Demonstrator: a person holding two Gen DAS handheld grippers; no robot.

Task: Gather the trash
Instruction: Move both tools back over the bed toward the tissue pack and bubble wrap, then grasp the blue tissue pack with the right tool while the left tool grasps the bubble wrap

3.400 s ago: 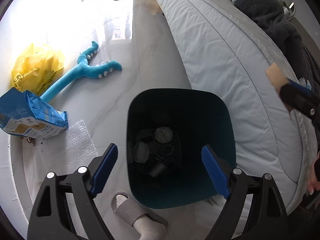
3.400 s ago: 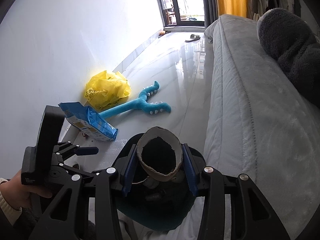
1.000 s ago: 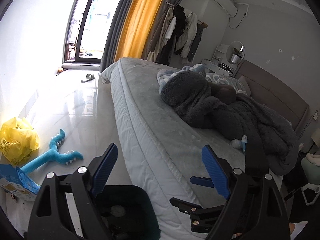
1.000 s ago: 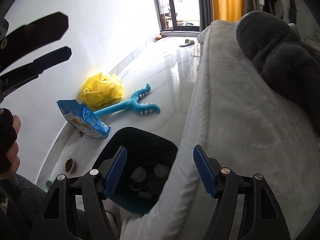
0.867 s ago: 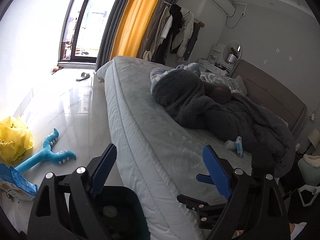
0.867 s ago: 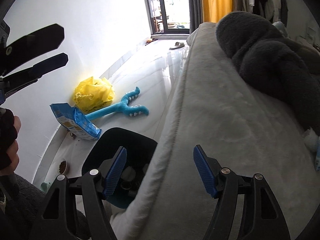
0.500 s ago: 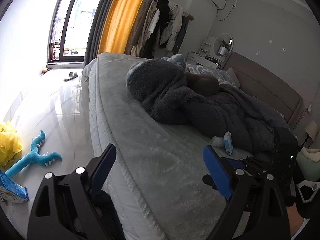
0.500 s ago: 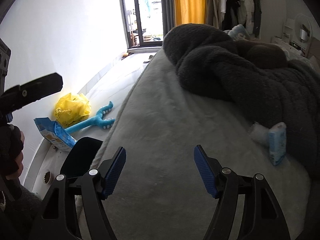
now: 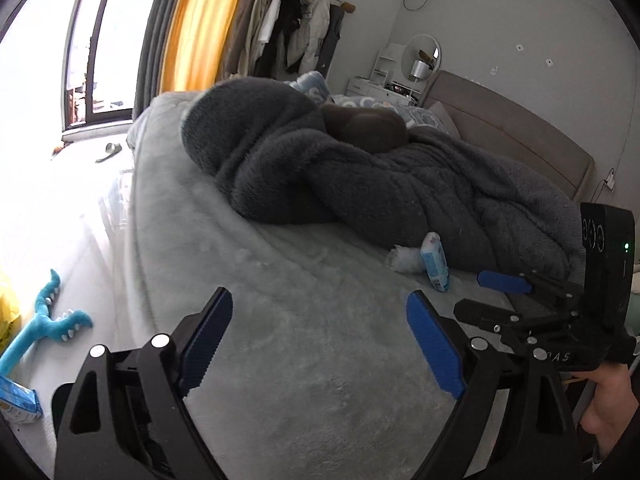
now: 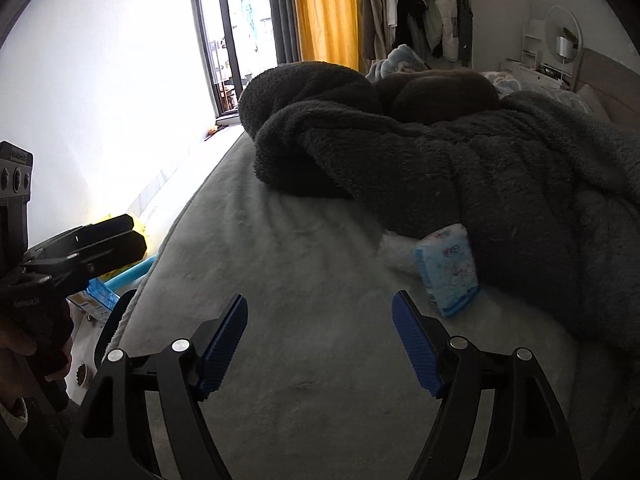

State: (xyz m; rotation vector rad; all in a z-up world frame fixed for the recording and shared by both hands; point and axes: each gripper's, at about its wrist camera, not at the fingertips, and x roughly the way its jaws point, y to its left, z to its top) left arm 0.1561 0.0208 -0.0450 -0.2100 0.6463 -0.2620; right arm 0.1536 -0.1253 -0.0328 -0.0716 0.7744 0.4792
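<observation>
On the grey bed point(image 10: 304, 292), just below the edge of the heaped dark fleece blanket point(image 10: 460, 168), lies a light blue tissue pack point(image 10: 448, 270) with a crumpled white tissue point(image 10: 394, 250) touching its left side. Both grippers are over the mattress, pointing down toward it. Seen from its own camera, the right gripper point(image 10: 320, 344) has its blue pads apart and its jaws are opening, with only bare bedcover between them; the tissue pack sits just beyond and to the right of its right finger, not touched. The left gripper point(image 9: 320, 336) stands wide open and empty over the bedcover, with the pack and tissue further off, up and to the right. At the left edge of the bed, down on the pale floor point(image 9: 80, 208), are a teal plush toy point(image 9: 44, 324), a blue snack bag point(image 9: 16, 398) and part of the dark bin point(image 10: 114, 320)
</observation>
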